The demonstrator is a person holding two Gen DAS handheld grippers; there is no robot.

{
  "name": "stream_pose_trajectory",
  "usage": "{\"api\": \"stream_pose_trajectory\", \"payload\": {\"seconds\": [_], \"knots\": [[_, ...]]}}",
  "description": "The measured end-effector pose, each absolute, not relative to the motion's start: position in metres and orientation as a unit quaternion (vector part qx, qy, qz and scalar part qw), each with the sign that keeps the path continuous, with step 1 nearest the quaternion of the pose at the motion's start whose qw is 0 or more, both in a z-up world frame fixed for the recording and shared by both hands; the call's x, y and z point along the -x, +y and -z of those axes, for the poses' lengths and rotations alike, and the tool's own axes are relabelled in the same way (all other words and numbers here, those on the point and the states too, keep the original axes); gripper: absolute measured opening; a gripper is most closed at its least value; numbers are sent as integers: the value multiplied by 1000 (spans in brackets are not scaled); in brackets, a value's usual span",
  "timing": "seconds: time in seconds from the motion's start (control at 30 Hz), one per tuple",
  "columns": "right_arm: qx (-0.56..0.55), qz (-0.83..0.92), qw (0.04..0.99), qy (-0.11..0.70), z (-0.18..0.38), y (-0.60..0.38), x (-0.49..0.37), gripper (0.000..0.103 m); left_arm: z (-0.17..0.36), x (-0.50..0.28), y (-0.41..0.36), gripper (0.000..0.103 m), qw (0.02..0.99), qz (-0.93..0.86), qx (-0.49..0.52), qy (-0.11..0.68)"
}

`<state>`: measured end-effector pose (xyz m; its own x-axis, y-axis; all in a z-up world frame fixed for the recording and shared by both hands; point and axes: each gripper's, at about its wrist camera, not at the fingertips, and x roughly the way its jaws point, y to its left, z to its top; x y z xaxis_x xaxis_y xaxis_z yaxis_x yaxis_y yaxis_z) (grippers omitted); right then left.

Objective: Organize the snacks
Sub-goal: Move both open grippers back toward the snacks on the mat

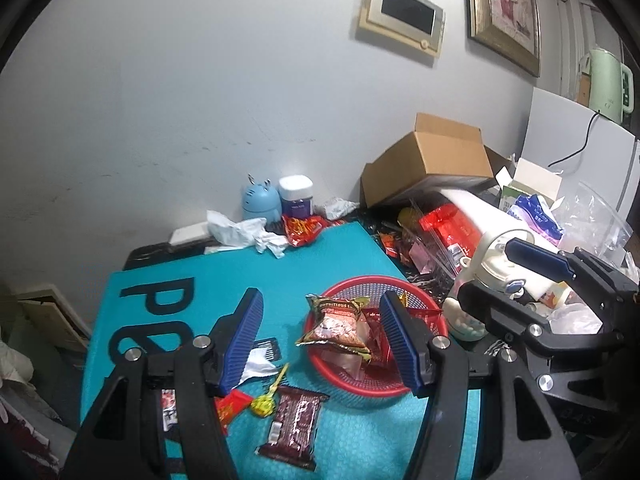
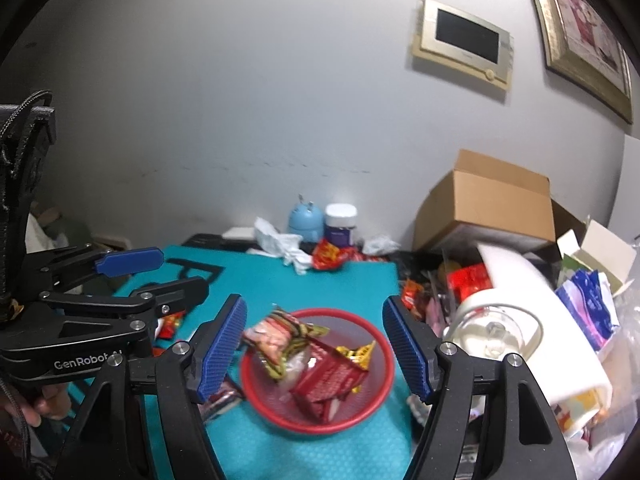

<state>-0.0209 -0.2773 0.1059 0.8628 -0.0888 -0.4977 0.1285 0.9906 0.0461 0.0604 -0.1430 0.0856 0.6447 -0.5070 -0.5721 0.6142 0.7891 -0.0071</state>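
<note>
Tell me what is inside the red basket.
The red basket holds a tan snack packet leaning on its rim, and dark red wrappers. Anything beneath them is covered.

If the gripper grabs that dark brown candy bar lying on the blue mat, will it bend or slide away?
The dark brown candy bar looks flat and rectangular, so it probably stays fairly stiff. Its wrapper shines, so it may be slippery between the pads. It lies flat on the teal mat, so it shouldn't roll, though a push might slide it.
</note>
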Motion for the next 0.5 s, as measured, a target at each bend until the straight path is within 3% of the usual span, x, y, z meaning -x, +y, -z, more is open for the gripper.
{"api": "stream_pose_trajectory", "payload": {"seconds": [0.27, 0.37, 0.5], "knots": [[-35, 7, 969, 245, -112, -251, 38, 74, -96, -33, -110, 60, 915, 278, -85, 281], [-34, -8, 969, 244, -113, -242, 42, 75, -97, -25, -96, 72, 919, 264, -78, 282], [-31, -32, 968, 246, -113, -227, 45, 77, -99, -13, -77, 74, 927, 245, -75, 275]]}}
